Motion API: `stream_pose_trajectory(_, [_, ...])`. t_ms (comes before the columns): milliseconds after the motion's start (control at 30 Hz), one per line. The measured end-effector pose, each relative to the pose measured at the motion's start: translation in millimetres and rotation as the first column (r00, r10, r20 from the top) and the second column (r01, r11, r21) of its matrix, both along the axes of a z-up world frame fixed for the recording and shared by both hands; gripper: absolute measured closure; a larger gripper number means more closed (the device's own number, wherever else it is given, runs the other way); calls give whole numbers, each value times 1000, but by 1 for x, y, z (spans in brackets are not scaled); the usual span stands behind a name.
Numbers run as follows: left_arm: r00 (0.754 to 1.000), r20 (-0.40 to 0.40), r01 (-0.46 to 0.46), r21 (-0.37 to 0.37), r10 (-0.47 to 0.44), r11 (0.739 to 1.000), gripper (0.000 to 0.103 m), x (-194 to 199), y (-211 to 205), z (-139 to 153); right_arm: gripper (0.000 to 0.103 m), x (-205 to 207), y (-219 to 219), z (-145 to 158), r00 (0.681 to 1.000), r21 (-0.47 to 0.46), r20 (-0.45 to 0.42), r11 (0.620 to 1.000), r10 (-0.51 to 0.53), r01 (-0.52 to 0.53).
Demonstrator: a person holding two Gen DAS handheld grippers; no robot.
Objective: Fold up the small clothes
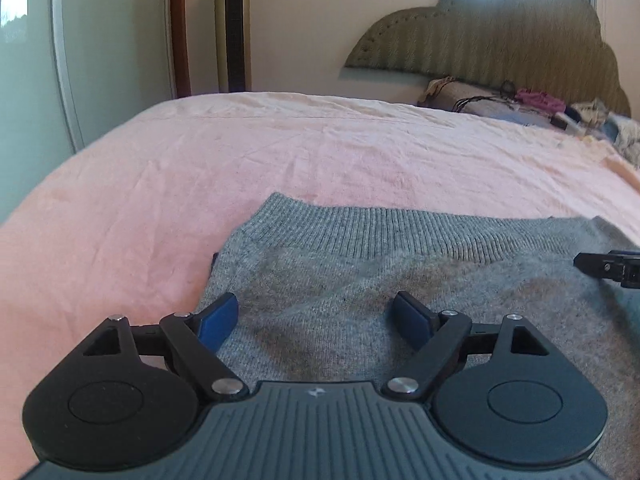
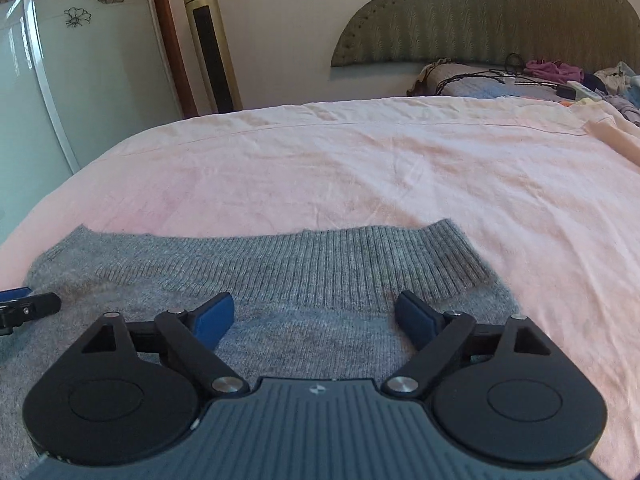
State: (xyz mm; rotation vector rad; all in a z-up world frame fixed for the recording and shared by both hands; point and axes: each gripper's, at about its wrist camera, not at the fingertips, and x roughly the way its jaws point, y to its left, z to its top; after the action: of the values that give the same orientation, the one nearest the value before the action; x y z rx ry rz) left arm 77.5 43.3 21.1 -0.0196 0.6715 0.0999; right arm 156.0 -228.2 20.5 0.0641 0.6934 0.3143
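A grey knitted garment (image 1: 360, 280) lies flat on the pink bedsheet (image 1: 160, 168), its ribbed hem (image 1: 380, 232) along the far side. My left gripper (image 1: 316, 312) hovers over the garment's left part, jaws wide apart, nothing between the blue pads. In the right wrist view the same grey garment (image 2: 280, 280) fills the lower left on the pink bedsheet (image 2: 360, 160), and my right gripper (image 2: 314, 314) stands open above its ribbed hem (image 2: 340, 256), near the right corner. Each view catches a fingertip of the other gripper at its edge.
A padded headboard (image 1: 500, 40) rises at the back right, with a pile of clothes and cables (image 2: 540, 76) on a pillow below it. A gold tower fan (image 2: 212, 40) and a glass wardrobe door (image 2: 60, 60) stand beyond the bed's far left edge.
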Motion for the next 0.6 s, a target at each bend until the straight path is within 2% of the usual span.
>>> stream_pose_trajectory(100, [996,67,65,-18,-64,998,18,5,-22,20,13,-1,1,1,1000,3,2,1000,-2,2])
stream_pose_trajectory(133, [994,80,80,5,-80,997,18,9,-29,23,13,0,2,1,1000,1,2,1000,-2,2])
stream_pose_trajectory(200, [995,34,93,51,-95,994,18,26,-39,18,10,1,3,0,1000,-3,1,1000,2,-2])
stream_pose_trajectory(267, [997,-57,48,45,-45,998,16,45,-29,1,9,0,3,0,1000,-5,0,1000,4,-4])
stream_pose_trajectory(367, [1000,-17,16,-67,-17,998,11,45,2,-7,8,-2,3,1,1000,-4,0,1000,2,-2])
stream_pose_trajectory(400, [1000,-19,8,-62,-9,998,11,46,4,-7,8,-2,3,0,1000,-4,1,1000,2,-2])
stream_pose_trajectory(533, [999,-37,0,39,2,999,12,42,-12,-1,5,1,8,-1,1000,-33,-3,999,6,-6])
stream_pose_trajectory(600, [999,-30,17,-7,-17,1000,12,26,-12,11,4,-3,9,4,1000,-62,-16,998,-11,10])
